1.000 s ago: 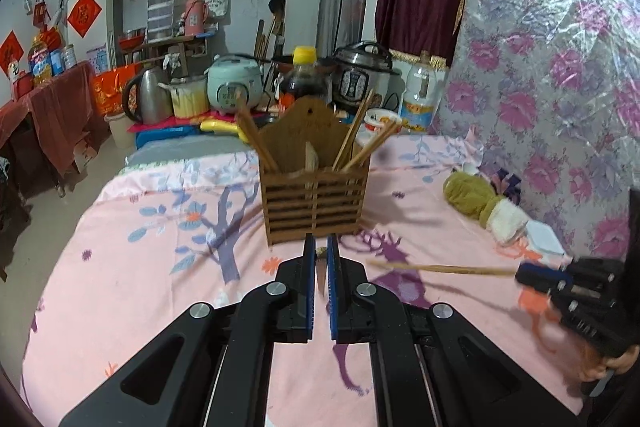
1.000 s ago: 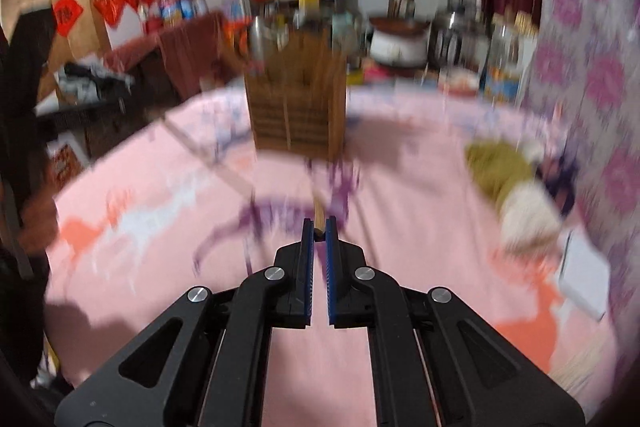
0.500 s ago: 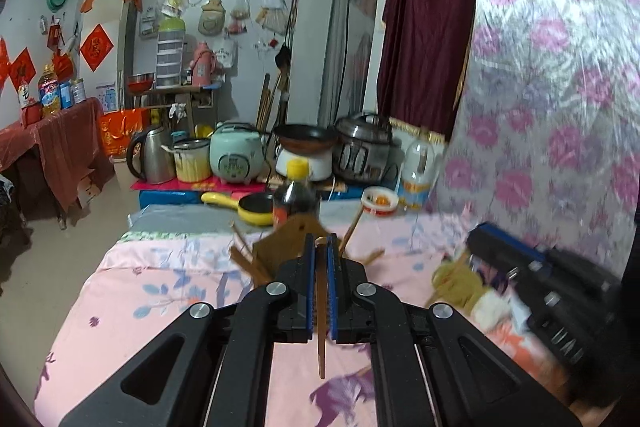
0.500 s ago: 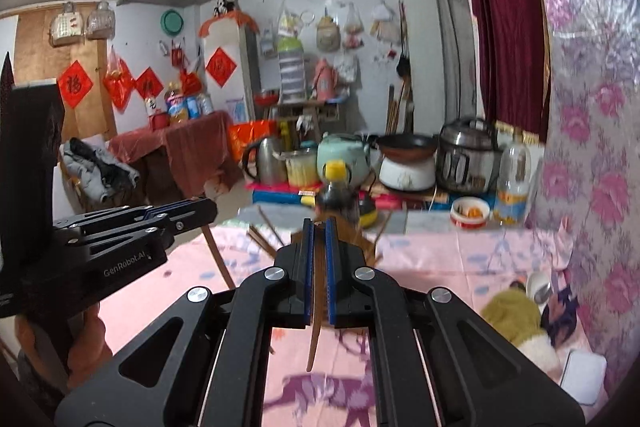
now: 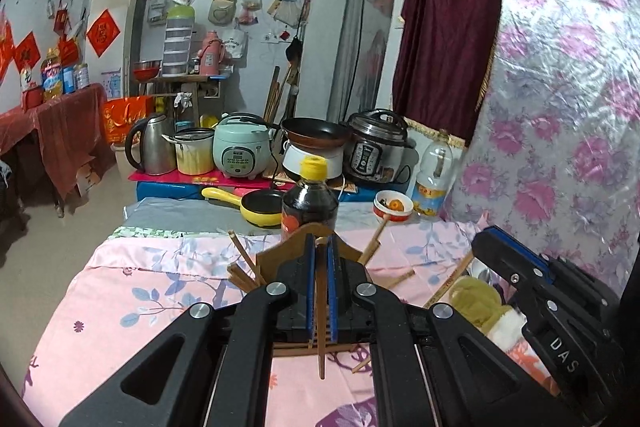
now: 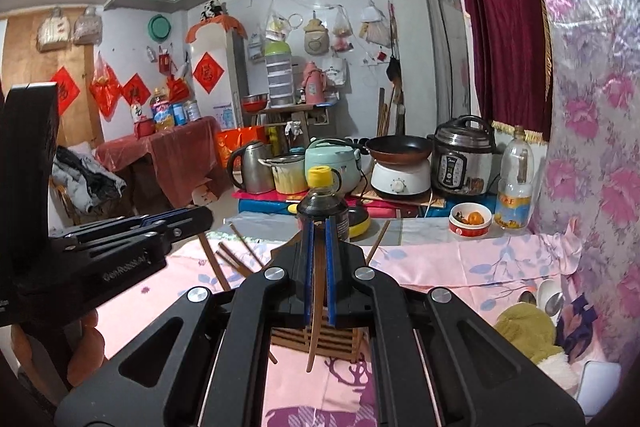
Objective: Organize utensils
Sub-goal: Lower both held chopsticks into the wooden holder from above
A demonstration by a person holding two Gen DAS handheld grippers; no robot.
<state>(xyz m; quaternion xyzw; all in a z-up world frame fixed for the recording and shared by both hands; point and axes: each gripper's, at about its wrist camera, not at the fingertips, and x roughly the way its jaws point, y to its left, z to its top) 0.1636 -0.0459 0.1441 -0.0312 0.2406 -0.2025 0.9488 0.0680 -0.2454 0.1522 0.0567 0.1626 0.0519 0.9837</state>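
My left gripper [image 5: 319, 251] is shut on a wooden chopstick [image 5: 321, 339] that hangs down between the blue pads. My right gripper [image 6: 316, 227] is shut on another wooden chopstick [image 6: 314, 331], also hanging down. Both are raised just in front of and above the slatted wooden utensil holder [image 5: 294, 347], which is mostly hidden behind the fingers and also shows in the right wrist view [image 6: 316, 341]. Several chopsticks [image 5: 244, 263] stand in the holder. The right gripper's body [image 5: 552, 311] shows in the left wrist view, the left gripper's body [image 6: 120, 239] in the right wrist view.
A dark soy sauce bottle [image 5: 310, 203] stands right behind the holder. A yellow-green cloth [image 6: 528, 331] and spoons [image 6: 550, 297] lie at the right on the pink flowered tablecloth [image 5: 132, 291]. A small bowl [image 6: 470, 221], cookers and a kettle sit beyond the table.
Both grippers lifted from the tabletop, each holding a chopstick turned from lying flat to hanging upright, and now sit closer to the holder, side by side.
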